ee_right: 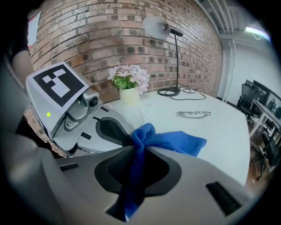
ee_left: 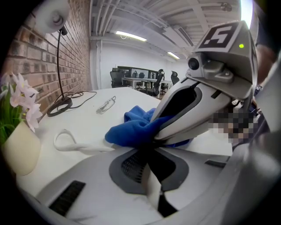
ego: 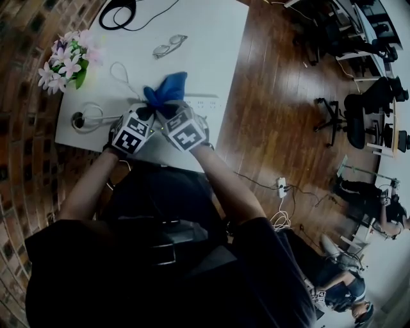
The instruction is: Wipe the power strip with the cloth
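A blue cloth (ego: 168, 88) is bunched up above the white table (ego: 211, 38), and both grippers hold it. My left gripper (ego: 149, 112) is shut, its tips pinching the cloth (ee_left: 136, 127) at the near end. My right gripper (ego: 168, 113) is shut on the same bunch, and a strip of cloth (ee_right: 169, 141) runs down between its jaws. The two grippers touch tip to tip: the right one (ee_left: 160, 132) crosses the left gripper view, and the left one (ee_right: 125, 137) shows in the right gripper view. The white power strip (ego: 206, 102) lies on the table just right of the cloth, partly hidden.
A white cable loop (ego: 120, 73) lies left of the cloth. A pot of pink and white flowers (ego: 64, 64) stands at the table's left edge. Glasses (ego: 169, 45) and a lamp base (ego: 118, 13) lie farther back. Beside the table are a wooden floor and office chairs (ego: 359, 109).
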A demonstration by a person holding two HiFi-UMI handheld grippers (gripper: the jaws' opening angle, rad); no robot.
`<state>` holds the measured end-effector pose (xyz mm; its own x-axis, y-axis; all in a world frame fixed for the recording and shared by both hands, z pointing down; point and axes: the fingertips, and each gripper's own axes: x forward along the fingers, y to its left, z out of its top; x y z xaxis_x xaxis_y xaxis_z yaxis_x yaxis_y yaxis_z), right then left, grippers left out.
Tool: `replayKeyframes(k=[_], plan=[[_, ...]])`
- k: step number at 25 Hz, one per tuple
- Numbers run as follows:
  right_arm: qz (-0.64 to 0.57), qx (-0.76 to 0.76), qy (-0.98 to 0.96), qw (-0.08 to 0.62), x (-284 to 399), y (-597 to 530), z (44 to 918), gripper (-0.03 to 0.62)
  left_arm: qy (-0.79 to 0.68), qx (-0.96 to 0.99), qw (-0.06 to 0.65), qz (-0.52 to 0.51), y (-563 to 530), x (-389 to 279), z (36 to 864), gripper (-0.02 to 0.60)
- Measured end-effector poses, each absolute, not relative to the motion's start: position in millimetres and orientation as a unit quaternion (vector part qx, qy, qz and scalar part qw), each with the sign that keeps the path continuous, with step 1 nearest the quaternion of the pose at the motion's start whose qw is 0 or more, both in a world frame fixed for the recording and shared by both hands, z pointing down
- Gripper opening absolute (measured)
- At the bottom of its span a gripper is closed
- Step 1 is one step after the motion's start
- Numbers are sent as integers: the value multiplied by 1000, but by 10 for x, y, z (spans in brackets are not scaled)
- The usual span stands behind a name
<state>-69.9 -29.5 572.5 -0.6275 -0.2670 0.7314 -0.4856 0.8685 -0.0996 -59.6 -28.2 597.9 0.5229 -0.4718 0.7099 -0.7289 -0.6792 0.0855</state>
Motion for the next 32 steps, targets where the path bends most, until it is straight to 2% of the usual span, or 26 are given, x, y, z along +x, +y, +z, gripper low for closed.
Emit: replayKeyframes(k=[14, 32], plan=[[182, 265, -891, 320, -412, -429, 5666, 52, -348, 849, 191, 348, -271, -595, 5974, -2], [187, 286, -893, 292, -159, -468, 5653, 54, -368, 834, 190, 364, -274, -587, 5976, -2]])
